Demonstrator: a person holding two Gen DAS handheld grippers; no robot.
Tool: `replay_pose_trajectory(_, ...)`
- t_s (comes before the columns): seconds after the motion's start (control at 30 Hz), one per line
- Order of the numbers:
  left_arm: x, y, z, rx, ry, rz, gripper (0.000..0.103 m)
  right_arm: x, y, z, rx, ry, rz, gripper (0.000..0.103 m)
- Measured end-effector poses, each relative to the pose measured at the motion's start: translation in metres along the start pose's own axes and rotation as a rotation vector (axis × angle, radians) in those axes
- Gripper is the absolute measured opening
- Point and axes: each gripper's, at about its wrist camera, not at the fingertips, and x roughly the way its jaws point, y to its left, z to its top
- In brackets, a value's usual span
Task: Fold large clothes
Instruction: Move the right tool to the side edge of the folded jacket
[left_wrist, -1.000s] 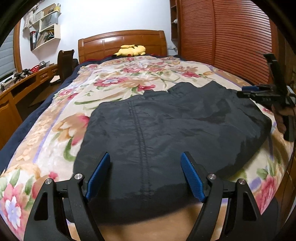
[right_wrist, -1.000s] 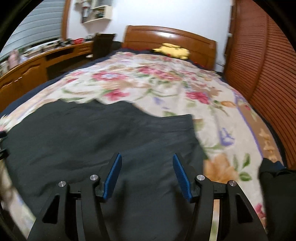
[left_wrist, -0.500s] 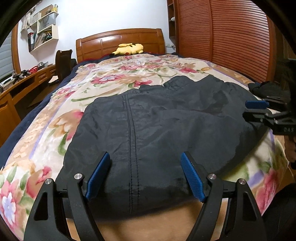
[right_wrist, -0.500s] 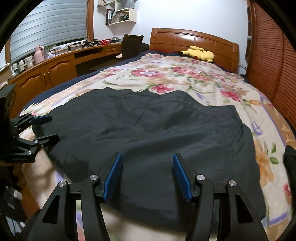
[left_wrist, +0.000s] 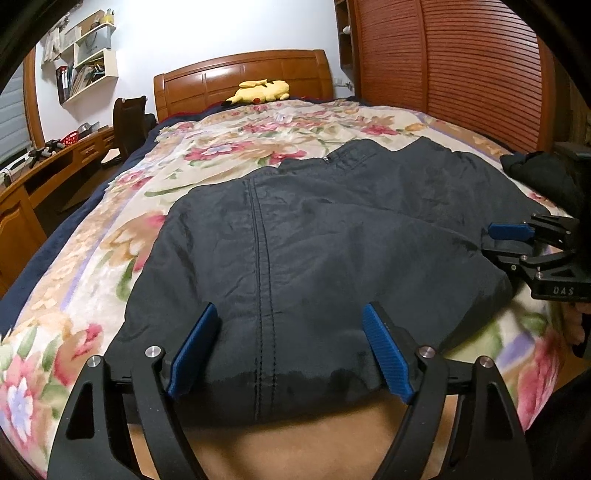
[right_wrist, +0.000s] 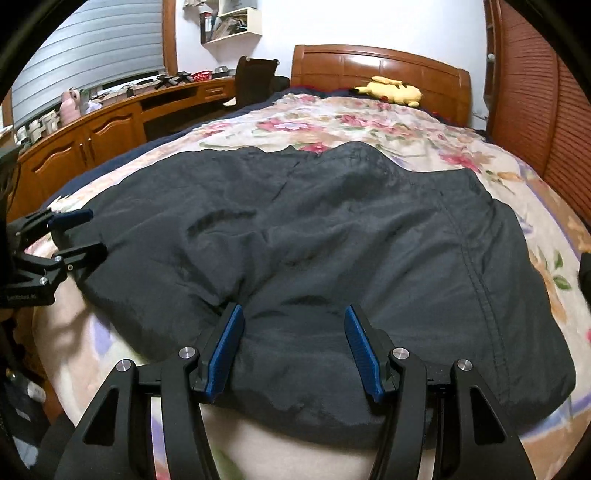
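Note:
A large dark navy jacket (left_wrist: 314, 240) lies spread flat on the floral bedspread (left_wrist: 229, 147), collar toward the headboard; it also shows in the right wrist view (right_wrist: 332, 240). My left gripper (left_wrist: 288, 347) is open, its blue pads straddling the jacket's near hem by the stitched seam. My right gripper (right_wrist: 291, 350) is open over the near hem at the other end. Each gripper shows in the other's view, the right gripper (left_wrist: 517, 240) at the jacket's right edge, the left gripper (right_wrist: 74, 236) at its left edge.
A yellow plush toy (left_wrist: 260, 91) lies by the wooden headboard (left_wrist: 243, 77). Another dark garment (left_wrist: 535, 173) sits at the bed's right edge. A slatted wooden wardrobe (left_wrist: 461, 62) stands right of the bed; a long desk (right_wrist: 110, 122) and chair (right_wrist: 255, 81) stand left.
Both grippers have dropped lower and closer to the jacket's near hem. The right gripper swung from the jacket's right side to face along the bed. Both stayed open.

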Motion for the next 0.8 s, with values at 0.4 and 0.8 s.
replay_pose_trajectory(0.4, -0.014, -0.016, 0.015, -0.052, -0.015, 0.018, 0.082, -0.003, 0.005, -0.002, -0.024, 0.015, 0.027, 0.059)
replay_pose_trajectory(0.8, -0.003, -0.043, 0.031, -0.026, -0.068, -0.08, 0.082, -0.021, -0.006, -0.008, 0.012, -0.029, -0.002, 0.059)
